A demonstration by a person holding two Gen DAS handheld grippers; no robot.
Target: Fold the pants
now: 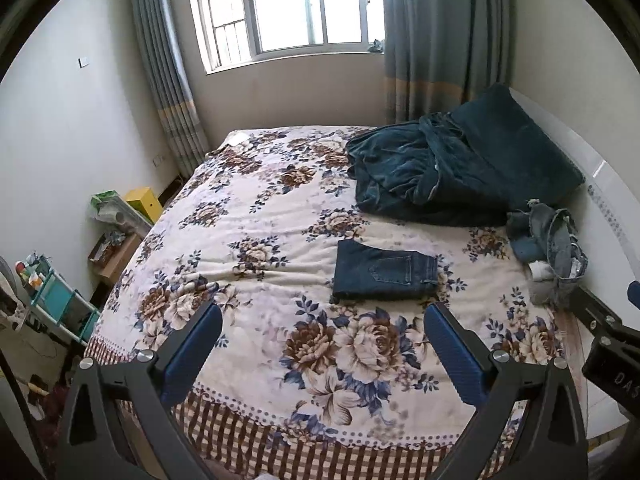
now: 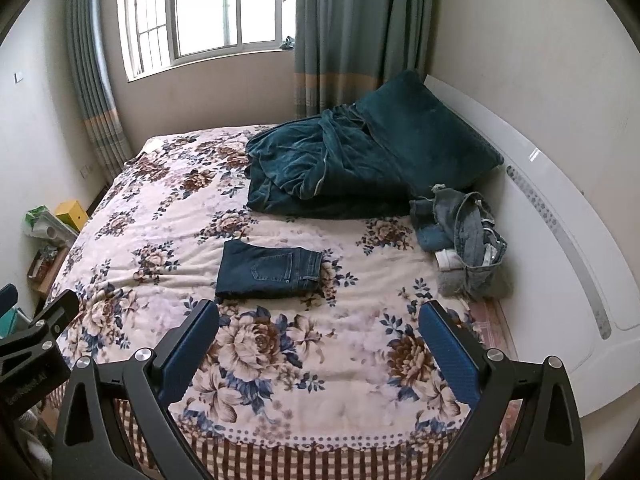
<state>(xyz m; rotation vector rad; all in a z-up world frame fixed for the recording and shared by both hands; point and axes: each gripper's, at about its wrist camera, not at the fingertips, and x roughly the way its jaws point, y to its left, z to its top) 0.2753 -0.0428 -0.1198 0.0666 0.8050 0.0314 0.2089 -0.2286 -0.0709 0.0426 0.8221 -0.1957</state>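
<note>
Dark blue jeans (image 1: 382, 273) lie folded into a flat rectangle on the floral bedspread (image 1: 256, 240), back pocket up; they also show in the right wrist view (image 2: 270, 272). My left gripper (image 1: 322, 320) is open and empty, held above the near part of the bed, short of the jeans. My right gripper (image 2: 319, 316) is open and empty, also above the near part of the bed, just short of the jeans. The right gripper's body shows at the right edge of the left wrist view (image 1: 608, 336).
A crumpled pile of light denim clothes (image 2: 464, 236) lies by the white headboard (image 2: 560, 216) on the right. A dark teal blanket and pillow (image 2: 360, 160) sit at the far right of the bed. Shelves and boxes (image 1: 60, 300) stand on the floor to the left.
</note>
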